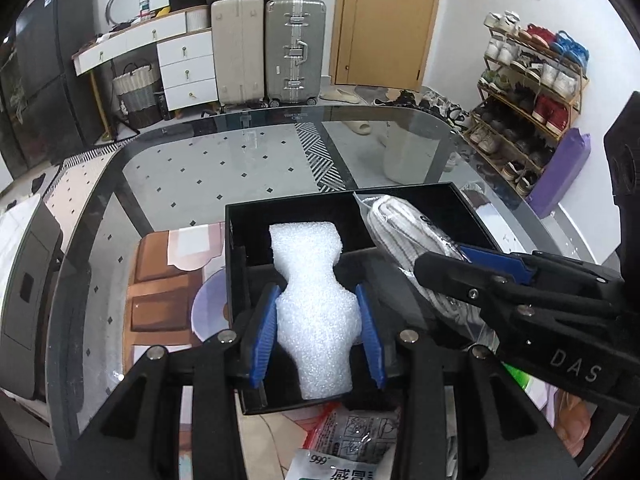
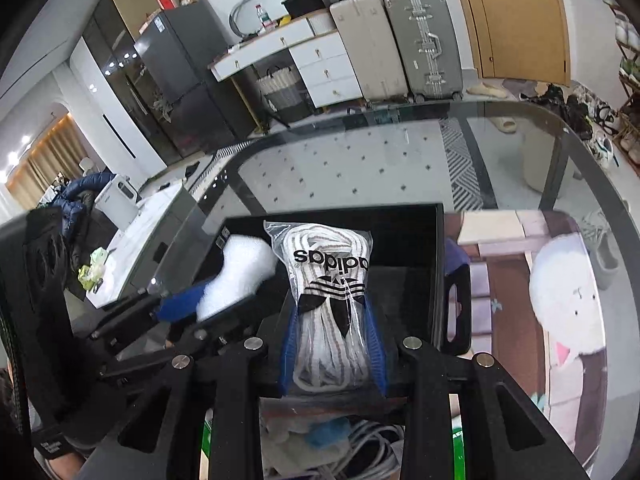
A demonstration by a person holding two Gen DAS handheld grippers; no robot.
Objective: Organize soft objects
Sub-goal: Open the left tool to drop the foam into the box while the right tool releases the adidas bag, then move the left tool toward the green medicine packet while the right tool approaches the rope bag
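A black open box [image 1: 236,240] [image 2: 434,240] stands on the glass table. My left gripper [image 1: 318,332] is shut on a white foam piece [image 1: 312,288] and holds it inside the box's left part; the foam also shows in the right wrist view [image 2: 240,268]. My right gripper [image 2: 332,344] is shut on a clear bag of white laces [image 2: 328,280] marked adidas, over the box's right part. In the left wrist view the bag [image 1: 400,232] and the right gripper [image 1: 460,264] come in from the right.
The glass table [image 1: 200,160] has a patterned mat [image 1: 160,288] under the box. Medicine packets [image 1: 340,452] and cables [image 2: 360,448] lie near the front edge. Suitcases [image 1: 268,48], drawers and a shoe rack [image 1: 532,92] stand beyond the table.
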